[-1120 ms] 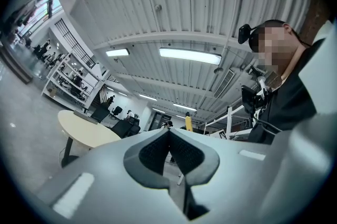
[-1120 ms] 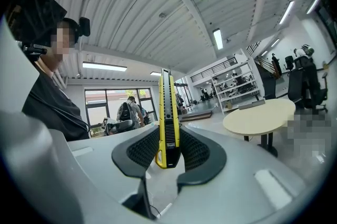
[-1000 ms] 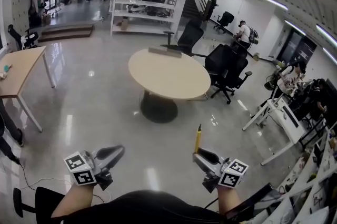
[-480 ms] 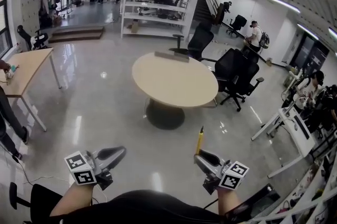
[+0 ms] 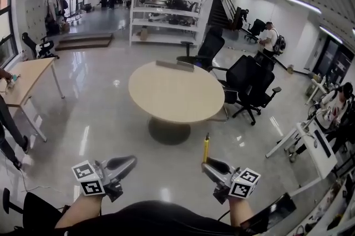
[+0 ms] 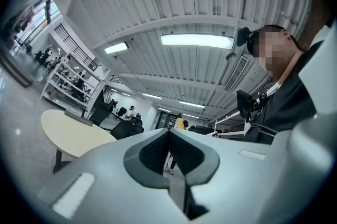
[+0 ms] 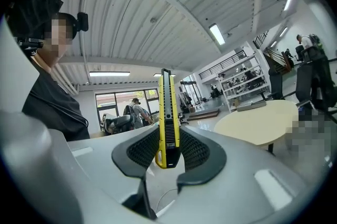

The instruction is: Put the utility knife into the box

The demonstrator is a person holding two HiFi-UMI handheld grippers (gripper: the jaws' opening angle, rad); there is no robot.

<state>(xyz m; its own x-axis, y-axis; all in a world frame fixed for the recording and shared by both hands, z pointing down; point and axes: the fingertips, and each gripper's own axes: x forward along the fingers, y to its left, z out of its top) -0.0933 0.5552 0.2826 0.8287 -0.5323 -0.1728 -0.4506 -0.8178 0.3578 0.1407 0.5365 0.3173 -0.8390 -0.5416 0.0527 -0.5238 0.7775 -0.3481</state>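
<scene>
A yellow and black utility knife (image 5: pixel 206 148) stands upright, and my right gripper (image 5: pixel 207 163) is shut on its lower end, low in the head view. The right gripper view shows the knife (image 7: pixel 168 112) clamped between the two ribbed pads (image 7: pixel 192 151), its tip pointing up. My left gripper (image 5: pixel 128 162) is held level at the lower left, shut, with nothing in it. In the left gripper view its pads (image 6: pixel 156 150) meet along a thin seam. Both grippers hang above the shiny floor, short of the round beige table (image 5: pixel 174 92). A flat grey box-like thing (image 5: pixel 175 65) lies at the table's far edge.
Black office chairs (image 5: pixel 250 85) stand to the right of and behind the round table. White shelving (image 5: pixel 166 13) fills the back, with people near it. A wooden desk (image 5: pixel 25 81) is at the left, and white desks (image 5: pixel 313 143) line the right side.
The head view has swung. The round table now sits a little more to the left and nearer. Both grippers keep their places in the view, and the knife stays gripped.
</scene>
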